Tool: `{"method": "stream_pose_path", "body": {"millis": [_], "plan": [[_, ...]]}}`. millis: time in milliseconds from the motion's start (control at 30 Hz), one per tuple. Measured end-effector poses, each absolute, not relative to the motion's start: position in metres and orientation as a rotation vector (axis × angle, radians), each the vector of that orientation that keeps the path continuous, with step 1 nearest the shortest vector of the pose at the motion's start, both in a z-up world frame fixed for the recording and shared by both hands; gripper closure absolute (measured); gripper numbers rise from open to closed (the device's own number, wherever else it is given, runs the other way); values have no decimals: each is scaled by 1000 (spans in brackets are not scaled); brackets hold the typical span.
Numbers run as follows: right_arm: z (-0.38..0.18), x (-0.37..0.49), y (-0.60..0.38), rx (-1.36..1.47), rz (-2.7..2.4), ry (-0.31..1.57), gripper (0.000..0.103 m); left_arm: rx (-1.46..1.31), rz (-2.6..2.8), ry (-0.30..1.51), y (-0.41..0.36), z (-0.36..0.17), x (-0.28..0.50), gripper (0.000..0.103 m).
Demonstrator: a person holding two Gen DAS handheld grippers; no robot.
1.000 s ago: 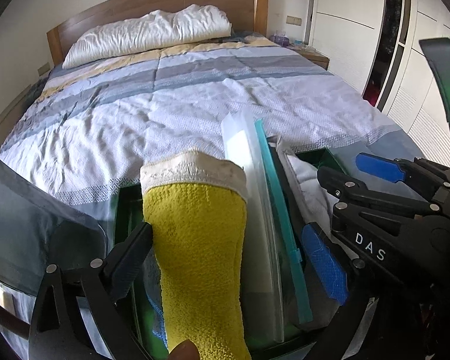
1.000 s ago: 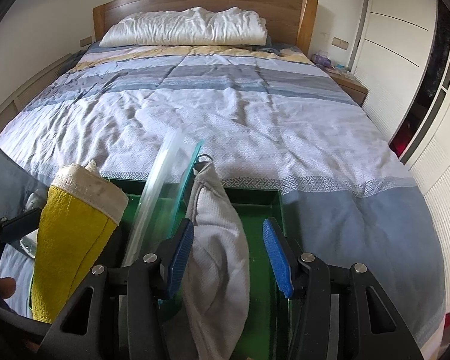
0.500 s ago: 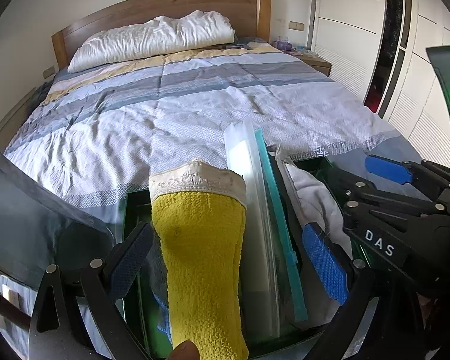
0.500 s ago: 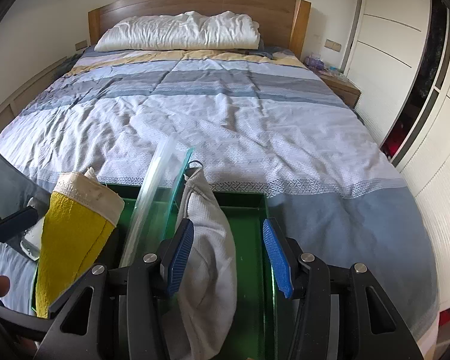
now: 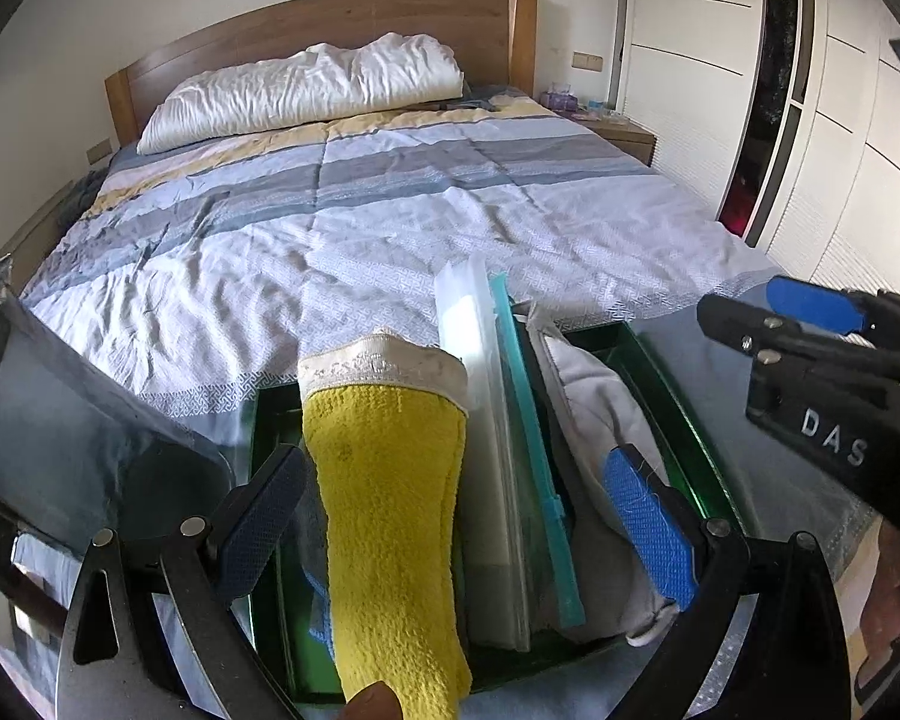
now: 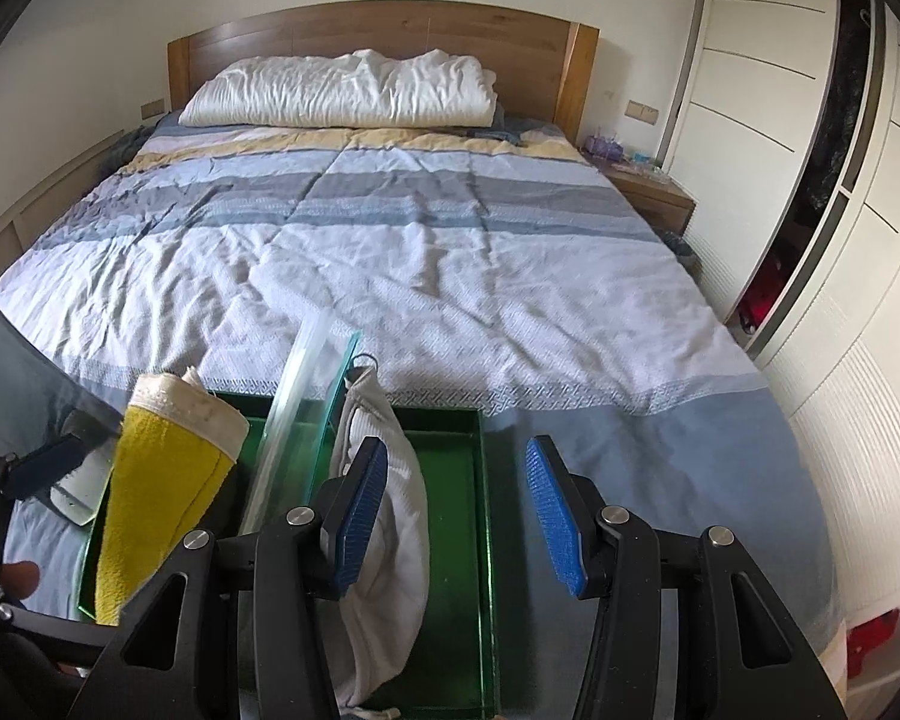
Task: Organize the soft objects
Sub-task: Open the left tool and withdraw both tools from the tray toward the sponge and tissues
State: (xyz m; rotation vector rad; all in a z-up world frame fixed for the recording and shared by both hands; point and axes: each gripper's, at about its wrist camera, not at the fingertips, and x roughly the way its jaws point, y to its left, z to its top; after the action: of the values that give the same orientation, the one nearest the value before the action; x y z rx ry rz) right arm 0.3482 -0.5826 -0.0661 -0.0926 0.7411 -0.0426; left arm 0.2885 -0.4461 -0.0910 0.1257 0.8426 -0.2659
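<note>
1. Left wrist view: left tool (image 5: 450,498) gaping wide, gripping nothing. Directly between its fingers, a yellow terry-cloth towel with a cream woven hem (image 5: 390,504), standing on edge in a green plastic tray (image 5: 678,396) at the foot of the bed (image 5: 390,210); long axis running away from the tool. Just right of the towel, a clear zip bag with a teal slider strip (image 5: 498,420), then a folded pale grey cloth (image 5: 594,402). Right tool (image 5: 810,324) off to the right above the tray's edge.

2. Right wrist view: right tool (image 6: 456,510) wide apart, holding nothing; left finger just beside or touching the grey cloth (image 6: 384,516), hard to say which. Bare green tray floor (image 6: 450,480) straight ahead. Yellow towel (image 6: 156,498) well to the left, nearer the left tool; zip bag (image 6: 300,414) upright between towel and cloth, likely in the way of any sideways shift.
</note>
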Motion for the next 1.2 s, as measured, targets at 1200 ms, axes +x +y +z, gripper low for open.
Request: {"method": "stream_pose_path", "body": {"millis": [1200], "plan": [[-18,90,-427,-150,113,751,54,127,-328,894,-221,-64,72,5]]}}
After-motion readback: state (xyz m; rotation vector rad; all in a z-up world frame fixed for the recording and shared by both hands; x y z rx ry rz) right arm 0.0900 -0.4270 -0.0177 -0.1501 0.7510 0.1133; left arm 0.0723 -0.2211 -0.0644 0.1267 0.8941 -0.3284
